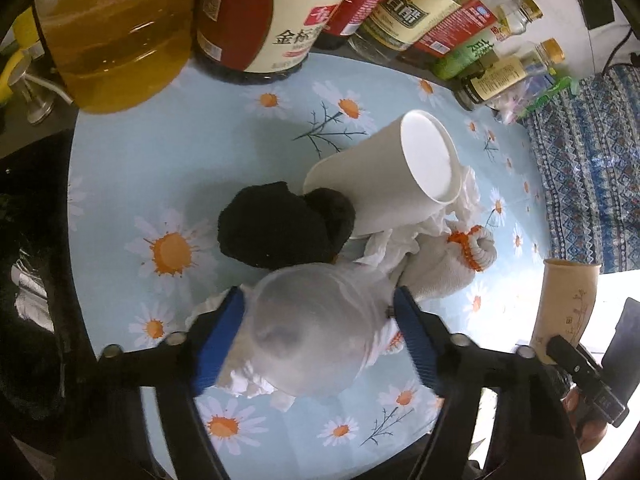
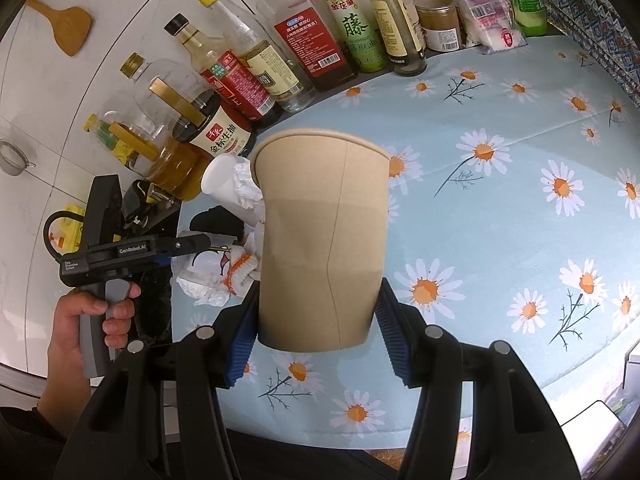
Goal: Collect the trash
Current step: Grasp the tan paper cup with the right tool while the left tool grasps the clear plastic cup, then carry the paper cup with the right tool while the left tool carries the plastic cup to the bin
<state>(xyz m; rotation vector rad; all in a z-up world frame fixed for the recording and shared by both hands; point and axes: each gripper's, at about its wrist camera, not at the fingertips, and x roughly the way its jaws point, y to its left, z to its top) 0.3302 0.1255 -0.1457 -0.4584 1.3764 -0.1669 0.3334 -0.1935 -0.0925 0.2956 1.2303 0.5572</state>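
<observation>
Right gripper [image 2: 316, 320] is pinching a brown paper cup [image 2: 320, 236] upright, fingers pressing its lower sides, over the table's [image 2: 500, 240] near edge. Left gripper [image 1: 320, 320] is clamping a clear plastic cup [image 1: 316, 328] by the trash pile: white paper cup [image 1: 396, 172] lying tipped, crumpled tissue [image 1: 400, 244], black lump [image 1: 276, 224], near the bottles [image 2: 256, 64] along the far edge.

- The left gripper [image 1: 320, 320] clamps a clear plastic cup [image 1: 316, 328] between its blue pads.
- Just beyond lie a black cloth [image 1: 272, 228], a tipped white paper cup [image 1: 392, 168], crumpled tissue [image 1: 400, 240] and a white glove [image 1: 448, 260].
- Bottles [image 1: 256, 16] line the table [image 1: 200, 148] edge.
</observation>
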